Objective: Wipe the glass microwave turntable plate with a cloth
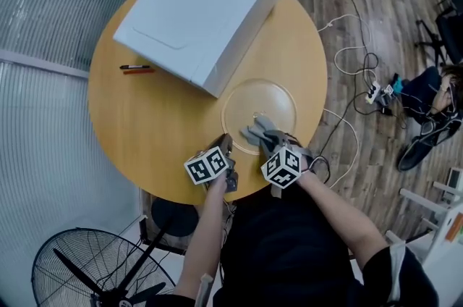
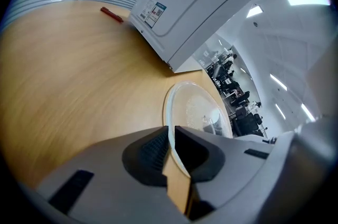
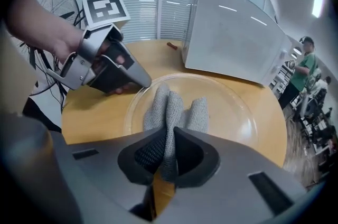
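A round wooden worktop (image 1: 145, 124) stands on a wood-plank floor (image 1: 376, 1) in an office. A black floor fan (image 1: 87, 269) is on the floor at about 7 o'clock from the worktop.

At the near edge of the worktop, around 6 o'clock, are both grippers. The left gripper (image 2: 171, 132) is clamped on the rim of the glass turntable plate (image 1: 271, 99), at about 7 o'clock of the plate; the thin clear edge passes between its two dark pads. The right gripper (image 3: 168, 138) is closed on a grey knitted cloth (image 3: 171, 112), which is bunched between the pads. The free folds of the cloth spread forward onto the near part of the plate, around its 6 o'clock.

The plate lies flat on the worktop at about 4 o'clock from the centre. Just behind it, from the centre toward 12 o'clock, lies a white microwave oven (image 1: 202, 5). Two pens (image 1: 136, 69), one black and one red, lie side by side at 9 o'clock, just beside the microwave oven.

Farther away, at 3 o'clock, white cables (image 1: 354, 59) and a power strip (image 1: 376, 92) lie on the floor.
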Action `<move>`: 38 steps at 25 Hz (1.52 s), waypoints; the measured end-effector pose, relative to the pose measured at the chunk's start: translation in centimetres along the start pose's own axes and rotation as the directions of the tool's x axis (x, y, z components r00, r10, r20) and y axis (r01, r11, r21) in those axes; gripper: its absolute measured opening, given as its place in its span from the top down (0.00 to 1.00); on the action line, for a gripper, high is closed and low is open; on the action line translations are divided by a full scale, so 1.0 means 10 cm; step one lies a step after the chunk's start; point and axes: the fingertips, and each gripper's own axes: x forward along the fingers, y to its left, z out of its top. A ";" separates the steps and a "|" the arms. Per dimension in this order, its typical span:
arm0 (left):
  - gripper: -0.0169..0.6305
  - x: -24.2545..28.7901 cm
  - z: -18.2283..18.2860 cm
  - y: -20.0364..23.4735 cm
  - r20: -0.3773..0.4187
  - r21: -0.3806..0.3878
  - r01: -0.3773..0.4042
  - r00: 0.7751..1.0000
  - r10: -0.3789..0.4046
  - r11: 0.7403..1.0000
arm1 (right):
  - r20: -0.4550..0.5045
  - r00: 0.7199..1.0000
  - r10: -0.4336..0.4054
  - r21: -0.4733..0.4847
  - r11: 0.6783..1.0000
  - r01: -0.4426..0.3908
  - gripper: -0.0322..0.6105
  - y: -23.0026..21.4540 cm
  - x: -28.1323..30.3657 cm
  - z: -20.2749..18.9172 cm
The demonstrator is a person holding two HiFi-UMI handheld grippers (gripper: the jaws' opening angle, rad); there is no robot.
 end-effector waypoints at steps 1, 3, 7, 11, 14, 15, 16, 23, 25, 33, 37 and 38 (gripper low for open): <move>0.92 0.01 0.00 0.00 0.002 0.003 -0.001 1.000 0.001 1.000 | -0.004 1.000 0.029 0.022 0.999 -0.029 0.91 0.05 -0.01 -0.02; 0.92 0.02 0.00 0.00 0.005 -0.003 0.003 1.000 -0.003 1.000 | -0.004 0.994 0.108 0.103 0.989 -0.107 0.89 0.16 -0.02 -0.05; 0.92 -0.01 -0.03 0.00 0.007 -0.050 0.033 0.999 -0.032 0.998 | 0.059 0.973 0.224 0.305 0.924 -0.231 0.89 0.24 -0.15 -0.08; 0.91 -0.13 -0.05 -0.03 0.027 -0.031 -0.015 1.000 0.016 0.999 | 0.187 0.960 0.209 0.393 0.879 -0.269 0.89 0.07 -0.42 0.02; 0.91 -0.32 -0.13 -0.09 0.069 -0.016 -0.066 0.995 0.067 0.998 | 0.271 0.944 0.186 0.406 0.867 -0.288 0.89 -0.06 -0.72 0.05; 0.91 -0.40 -0.14 -0.13 0.092 -0.018 -0.074 0.993 0.075 0.997 | 0.296 0.939 0.175 0.405 0.867 -0.290 0.89 -0.11 -0.83 0.05; 0.91 -0.49 -0.14 -0.18 0.120 -0.019 -0.076 0.990 0.078 0.997 | 0.322 0.933 0.163 0.404 0.868 -0.291 0.89 -0.16 -0.94 0.06; 0.98 -1.44 0.02 -0.99 0.390 0.076 -0.083 0.920 0.047 0.994 | 0.502 0.862 0.069 0.387 0.874 -0.295 0.89 -0.54 -1.97 0.13; 0.98 -1.71 0.15 -1.32 0.457 0.150 -0.086 0.889 0.008 0.985 | 0.558 0.829 0.028 0.361 0.892 -0.273 0.89 -0.71 -2.30 0.23; 0.98 -2.67 0.33 -2.40 0.630 0.363 -0.155 0.768 -0.119 0.919 | 0.730 0.682 -0.037 0.248 0.945 -0.215 0.89 -0.96 -3.36 0.62; 0.98 -2.90 0.28 -2.61 0.647 0.376 -0.149 0.749 -0.144 0.915 | 0.768 0.640 -0.018 0.195 0.959 -0.207 0.90 -0.87 -3.65 0.75; 0.98 -2.92 0.29 -2.62 0.649 0.377 -0.151 0.747 -0.144 0.914 | 0.771 0.636 -0.015 0.192 0.959 -0.210 0.90 -0.85 -3.66 0.78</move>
